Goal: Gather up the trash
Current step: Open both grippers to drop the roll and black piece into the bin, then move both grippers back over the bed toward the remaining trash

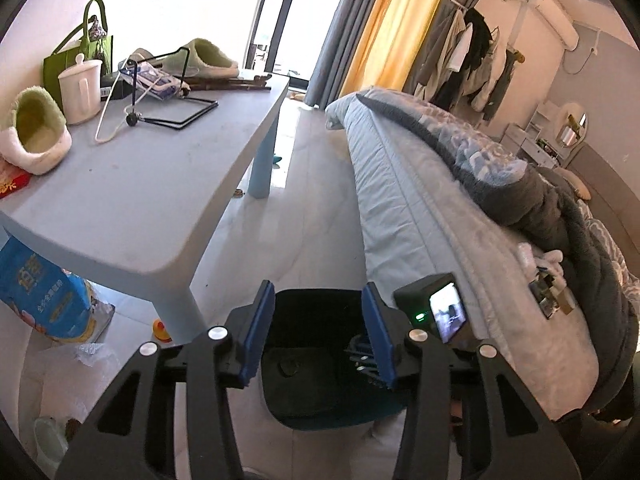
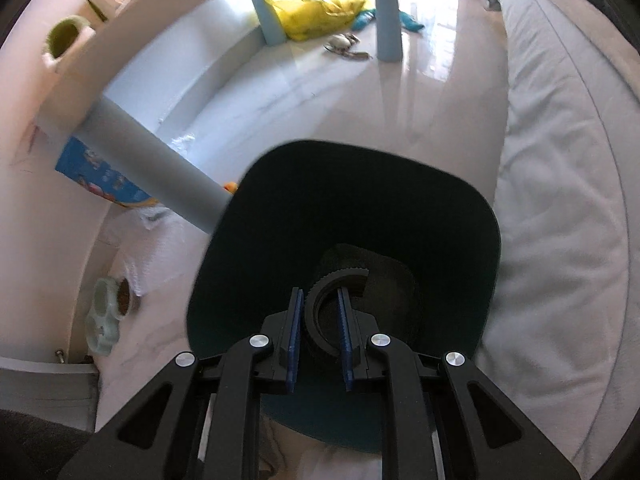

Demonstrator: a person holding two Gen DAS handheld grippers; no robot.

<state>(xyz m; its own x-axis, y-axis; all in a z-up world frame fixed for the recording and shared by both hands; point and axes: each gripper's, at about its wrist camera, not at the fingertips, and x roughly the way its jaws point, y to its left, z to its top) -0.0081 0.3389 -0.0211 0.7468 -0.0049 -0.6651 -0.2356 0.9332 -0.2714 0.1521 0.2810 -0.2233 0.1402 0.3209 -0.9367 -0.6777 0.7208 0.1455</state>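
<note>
Bright bedroom with a glossy floor point(image 1: 304, 184)

A blue table point(image 1: 168, 184) stands beside the bed point(image 1: 420, 200); yellow curtains point(image 1: 396, 20) hang at the sunlit window point(image 1: 304, 8).

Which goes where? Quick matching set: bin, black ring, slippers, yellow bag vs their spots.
Things:
1. bin
2. black ring
3. slippers
4. yellow bag

Places:
A. on the table
B. floor under the table, by its far legs
C. floor between table and bed
D. in the right gripper, over the bin

Pairs: 1-C, 2-D, 3-A, 4-B
</note>
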